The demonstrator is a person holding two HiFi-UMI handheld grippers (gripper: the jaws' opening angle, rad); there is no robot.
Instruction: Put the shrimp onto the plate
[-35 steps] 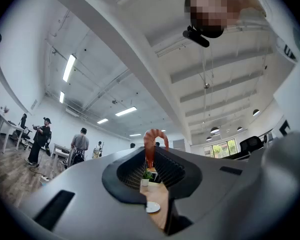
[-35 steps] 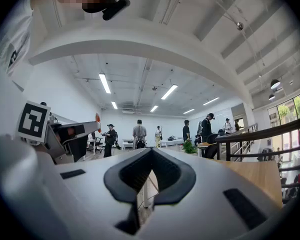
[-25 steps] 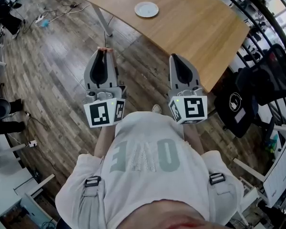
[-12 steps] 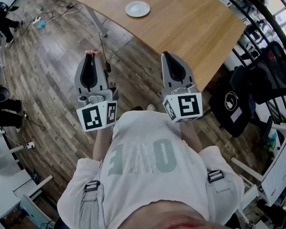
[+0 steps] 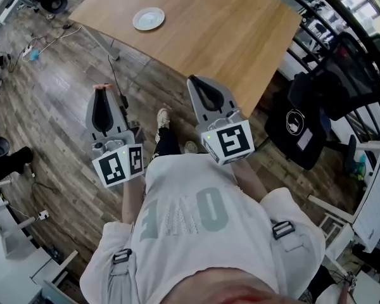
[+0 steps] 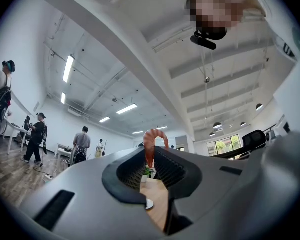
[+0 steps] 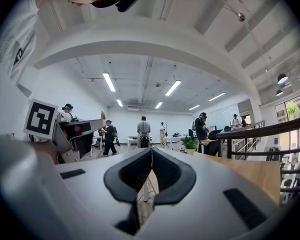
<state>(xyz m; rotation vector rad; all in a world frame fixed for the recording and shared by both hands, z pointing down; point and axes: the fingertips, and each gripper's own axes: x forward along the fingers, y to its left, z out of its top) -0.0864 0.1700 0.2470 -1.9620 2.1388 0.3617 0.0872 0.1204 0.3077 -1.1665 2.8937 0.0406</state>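
A white plate (image 5: 149,18) lies near the left end of a wooden table (image 5: 228,37), well ahead of both grippers. My left gripper (image 5: 102,88) is held over the wood floor, short of the table, shut on an orange-pink shrimp (image 5: 102,85). In the left gripper view the curled shrimp (image 6: 151,136) sticks up from between the closed jaws of the gripper (image 6: 151,151), with the plate (image 6: 148,203) small below it. My right gripper (image 5: 195,81) is shut with nothing in it; its jaws (image 7: 151,151) meet in the right gripper view, which also shows the left gripper (image 7: 75,134).
A table leg (image 5: 104,43) stands ahead of the left gripper. A black chair with a bag (image 5: 316,106) and a dark railing (image 5: 342,18) are to the right. Cables (image 5: 41,43) lie on the floor at the left. Several people stand far off in the room.
The table and plate have slid left and lower in the head view as the person steps forward. Both grippers stay shut, the shrimp still in the left one.
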